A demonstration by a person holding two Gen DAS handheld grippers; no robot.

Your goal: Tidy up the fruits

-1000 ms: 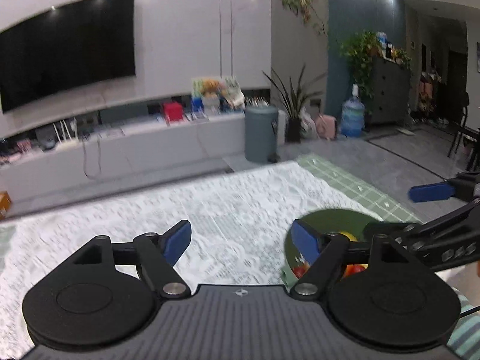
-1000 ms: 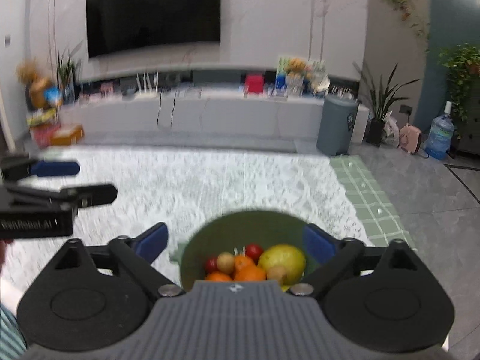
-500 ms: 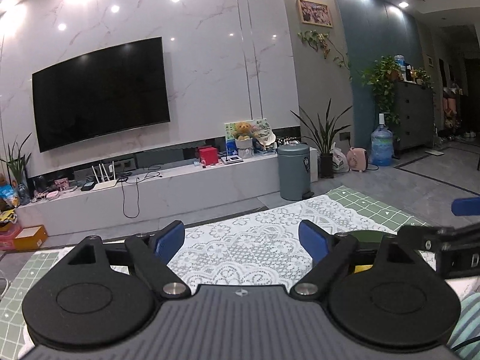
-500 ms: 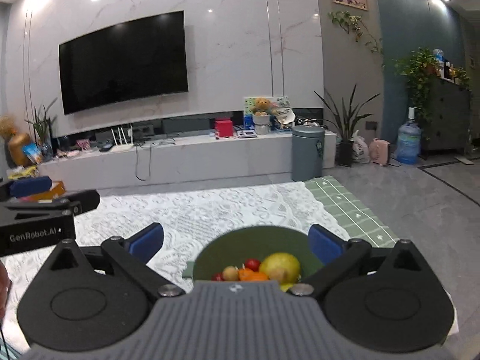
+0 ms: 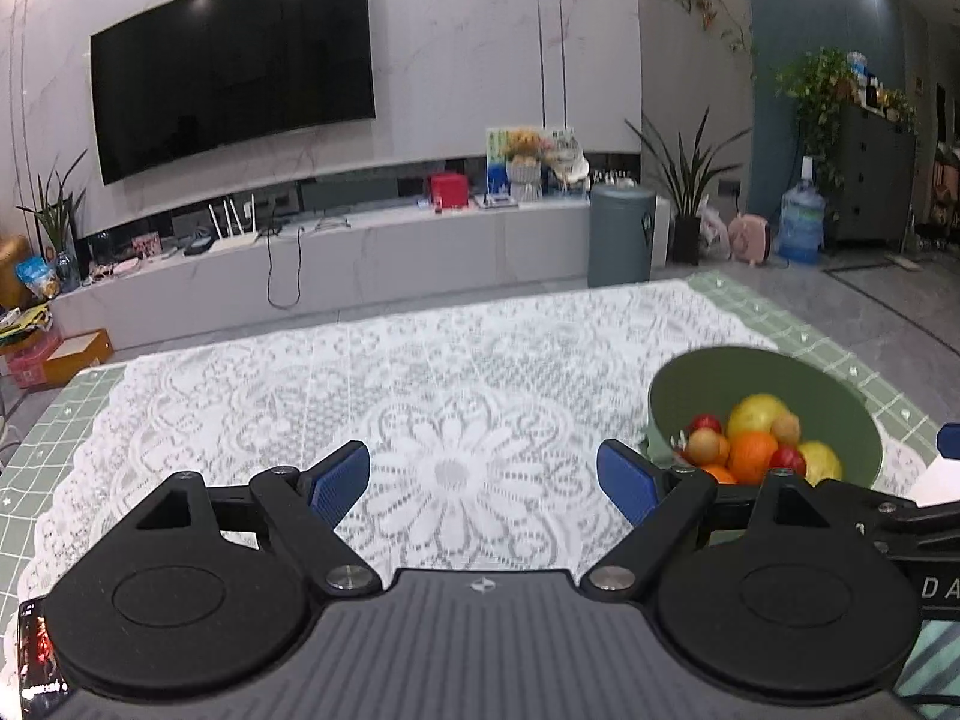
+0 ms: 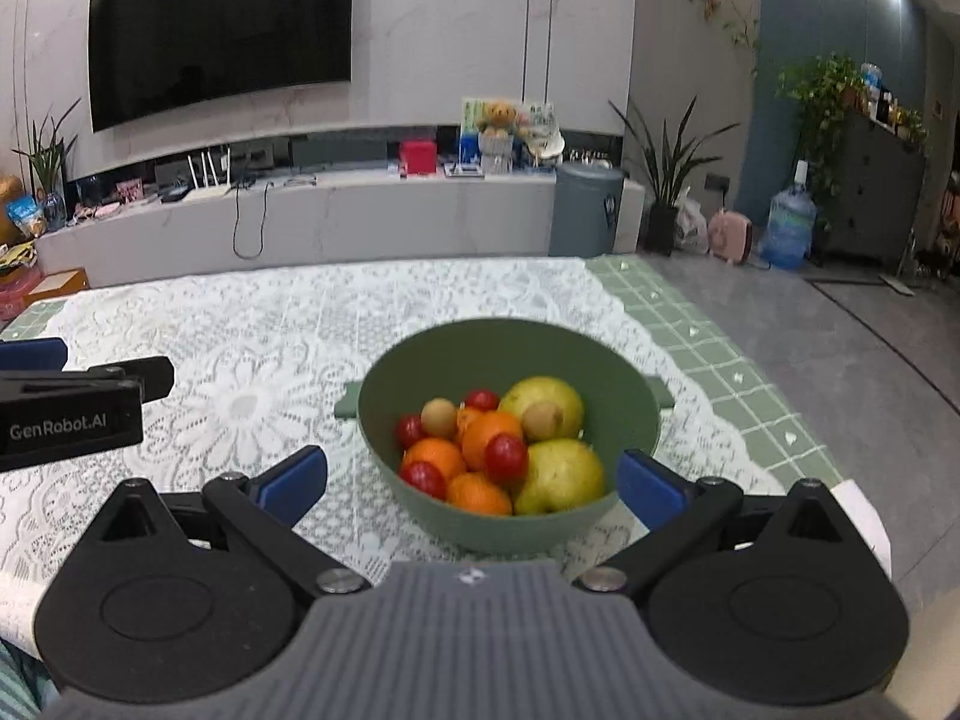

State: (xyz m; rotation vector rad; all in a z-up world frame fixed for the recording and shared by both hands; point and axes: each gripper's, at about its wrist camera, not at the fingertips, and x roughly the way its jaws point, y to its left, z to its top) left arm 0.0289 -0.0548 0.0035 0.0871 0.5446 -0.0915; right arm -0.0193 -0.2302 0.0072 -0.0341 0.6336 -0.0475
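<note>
Green bowl (image 6: pixel 624 384) on white lace cloth (image 5: pixel 432 372), filled with yellow-green pears (image 6: pixel 543 399), oranges (image 6: pixel 489 429), small red fruits (image 6: pixel 505 457) and two small brown ones (image 6: pixel 438 417)

Right gripper (image 6: pixel 471 483) just short of bowl's near side, blue pads (image 6: pixel 297 477) spread wide to either side of bowl, clear of its wall, gripping nothing

Left gripper (image 5: pixel 483 483) to left of bowl, over bare lace, jaws wide apart, nothing between them, right pad (image 5: pixel 624 483) just beside bowl's left wall

Green checked mat (image 6: pixel 708 354) showing beyond lace, right of bowl
</note>
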